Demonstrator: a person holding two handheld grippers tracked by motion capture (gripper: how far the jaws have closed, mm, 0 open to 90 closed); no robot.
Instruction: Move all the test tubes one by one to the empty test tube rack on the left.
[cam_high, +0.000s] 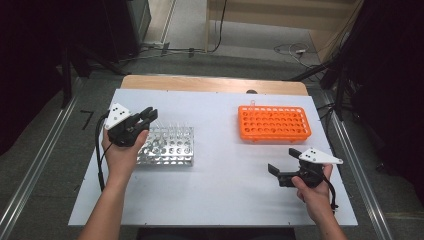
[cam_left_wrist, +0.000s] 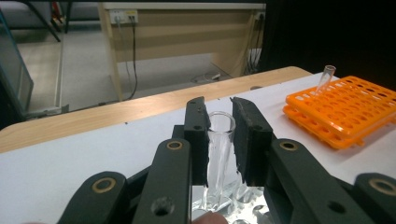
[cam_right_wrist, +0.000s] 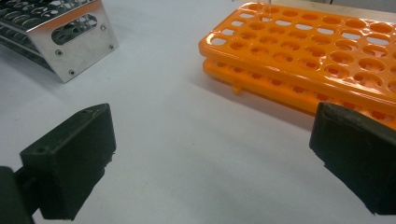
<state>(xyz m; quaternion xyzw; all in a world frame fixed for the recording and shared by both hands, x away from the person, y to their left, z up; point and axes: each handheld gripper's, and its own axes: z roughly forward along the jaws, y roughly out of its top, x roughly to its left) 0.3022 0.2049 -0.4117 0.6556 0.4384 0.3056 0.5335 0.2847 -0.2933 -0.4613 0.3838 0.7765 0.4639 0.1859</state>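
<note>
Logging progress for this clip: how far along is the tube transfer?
Done: one clear tube already stands in the orange rack. In hand: left tongs shut on a tube over the metal rack. Left: carrying it across; right tongs wait open.

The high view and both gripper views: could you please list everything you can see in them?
metal tube rack: one, silver, left part of the table, holding clear tubes.
clear test tube: one, transparent, between the left gripper's jaws, above the metal rack.
orange tube rack: one, orange, far right part of the table.
tube in the orange rack: one, clear, standing at its far edge.
table: one, white top with a wooden far edge.
desk: one, light wood, on the floor behind the table.
left gripper: one, black, shut on the clear test tube.
right gripper: one, black, open, over bare table near the orange rack.
hands: two, holding the grippers.
</note>
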